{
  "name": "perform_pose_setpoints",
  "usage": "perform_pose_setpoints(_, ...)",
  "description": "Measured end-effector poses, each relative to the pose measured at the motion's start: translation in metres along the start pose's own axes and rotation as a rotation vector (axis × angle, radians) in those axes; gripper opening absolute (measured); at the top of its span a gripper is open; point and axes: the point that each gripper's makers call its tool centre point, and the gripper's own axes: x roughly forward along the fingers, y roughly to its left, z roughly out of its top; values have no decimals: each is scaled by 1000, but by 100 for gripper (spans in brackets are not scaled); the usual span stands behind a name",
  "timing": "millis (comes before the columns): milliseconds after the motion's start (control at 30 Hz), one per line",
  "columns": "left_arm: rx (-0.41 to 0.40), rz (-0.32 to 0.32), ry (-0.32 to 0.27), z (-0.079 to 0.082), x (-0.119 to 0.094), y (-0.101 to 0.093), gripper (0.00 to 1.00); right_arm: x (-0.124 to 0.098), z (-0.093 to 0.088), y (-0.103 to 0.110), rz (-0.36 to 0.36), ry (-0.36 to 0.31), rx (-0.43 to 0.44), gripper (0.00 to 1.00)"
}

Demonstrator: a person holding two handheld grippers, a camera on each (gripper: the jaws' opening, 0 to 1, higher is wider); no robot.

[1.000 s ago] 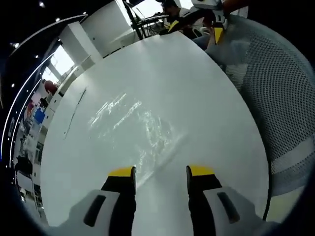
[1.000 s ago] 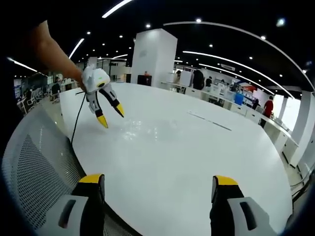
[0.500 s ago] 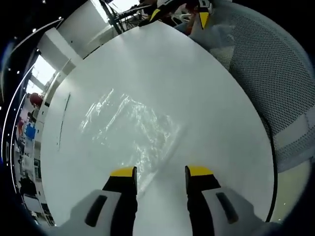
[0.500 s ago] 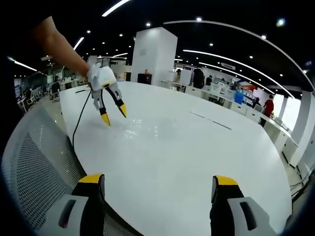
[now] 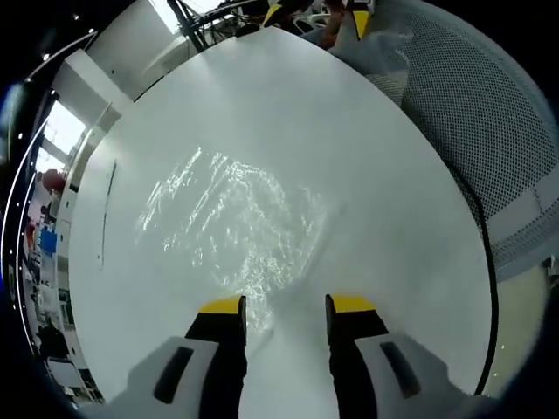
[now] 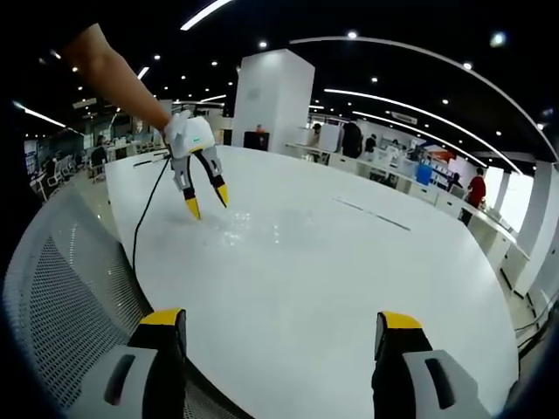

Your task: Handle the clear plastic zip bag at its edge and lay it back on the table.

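A clear, crinkled plastic zip bag (image 5: pixel 236 223) lies flat on the white table (image 5: pixel 367 157). In the left gripper view my left gripper (image 5: pixel 285 307) stands open just above the bag's near edge, its yellow-tipped jaws apart with nothing between them. From the right gripper view the same bag (image 6: pixel 253 229) is a faint shimmer far across the table, and the left gripper (image 6: pixel 206 202) hovers over it, held by a person's hand. My right gripper (image 6: pixel 281 330) is open at the table's near edge, well away from the bag.
A grey mesh chair back (image 5: pixel 489 113) stands along the table's edge, also seen as mesh (image 6: pixel 61 297) at the left. A black cable (image 6: pixel 144 218) hangs from the left gripper. A thin dark line (image 6: pixel 371 214) marks the tabletop. Desks and people fill the office background.
My left gripper has come closer to the bag and lower over its near edge. The right gripper has not moved. Both stayed open.
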Motion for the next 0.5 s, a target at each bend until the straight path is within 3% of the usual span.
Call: perform_pose_setpoints(500, -20, -37, -3, -2, 7, 3, 25, 0, -3, 0, 3, 15, -5, 87)
